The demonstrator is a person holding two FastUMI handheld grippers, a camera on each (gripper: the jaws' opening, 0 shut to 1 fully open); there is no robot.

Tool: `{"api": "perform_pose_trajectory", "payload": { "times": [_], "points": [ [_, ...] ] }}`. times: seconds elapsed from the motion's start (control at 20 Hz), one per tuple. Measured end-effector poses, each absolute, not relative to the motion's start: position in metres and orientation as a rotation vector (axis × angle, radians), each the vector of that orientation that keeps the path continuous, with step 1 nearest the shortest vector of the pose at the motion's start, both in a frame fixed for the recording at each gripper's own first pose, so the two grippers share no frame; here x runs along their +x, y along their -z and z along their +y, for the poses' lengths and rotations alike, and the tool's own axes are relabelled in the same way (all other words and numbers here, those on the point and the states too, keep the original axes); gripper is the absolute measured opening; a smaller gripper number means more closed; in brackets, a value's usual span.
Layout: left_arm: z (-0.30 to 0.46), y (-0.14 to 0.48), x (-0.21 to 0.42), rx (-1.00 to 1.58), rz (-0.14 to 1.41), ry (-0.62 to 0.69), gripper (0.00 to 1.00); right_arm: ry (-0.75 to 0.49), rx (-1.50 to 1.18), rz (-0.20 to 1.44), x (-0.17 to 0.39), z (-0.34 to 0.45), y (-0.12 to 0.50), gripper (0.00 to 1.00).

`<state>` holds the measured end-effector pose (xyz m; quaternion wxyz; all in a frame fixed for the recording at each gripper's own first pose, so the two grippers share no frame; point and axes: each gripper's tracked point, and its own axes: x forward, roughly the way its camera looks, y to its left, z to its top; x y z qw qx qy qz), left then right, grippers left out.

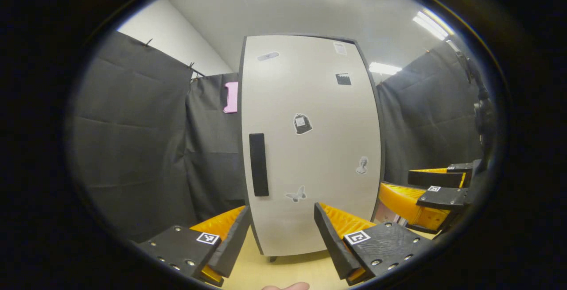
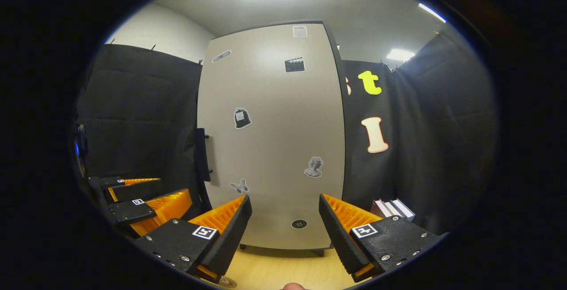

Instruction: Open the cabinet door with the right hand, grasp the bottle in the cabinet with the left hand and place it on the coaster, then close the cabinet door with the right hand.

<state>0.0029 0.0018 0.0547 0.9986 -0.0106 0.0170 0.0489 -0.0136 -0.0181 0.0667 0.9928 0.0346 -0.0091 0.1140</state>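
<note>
Right gripper [image 2: 285,219] at bottom centre, jaws wide, empty. Left gripper [image 1: 281,230] likewise spread and empty. Beyond, door [image 2: 272,135] shut, upright handle [image 2: 202,155] up-left of right gripper, long axis vertical. Bottle presumably hidden inside.

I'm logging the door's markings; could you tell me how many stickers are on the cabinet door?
7: label at top, clapperboard below it, plaster upper left, bag mid-left, bust lower right, butterfly lower left, round button at bottom. More may hide behind the right gripper.
</note>
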Motion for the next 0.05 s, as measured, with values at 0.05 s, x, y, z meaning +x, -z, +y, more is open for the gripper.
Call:
{"api": "perform_pose_trajectory", "payload": {
  "times": [0.05],
  "points": [
    [0.0032, -0.0513, 0.0027, -0.026, 0.038, -0.102, 0.84, -0.229, 0.067, -0.018, -0.0136, -0.0186, -0.0661, 0.95]
  ]
}}
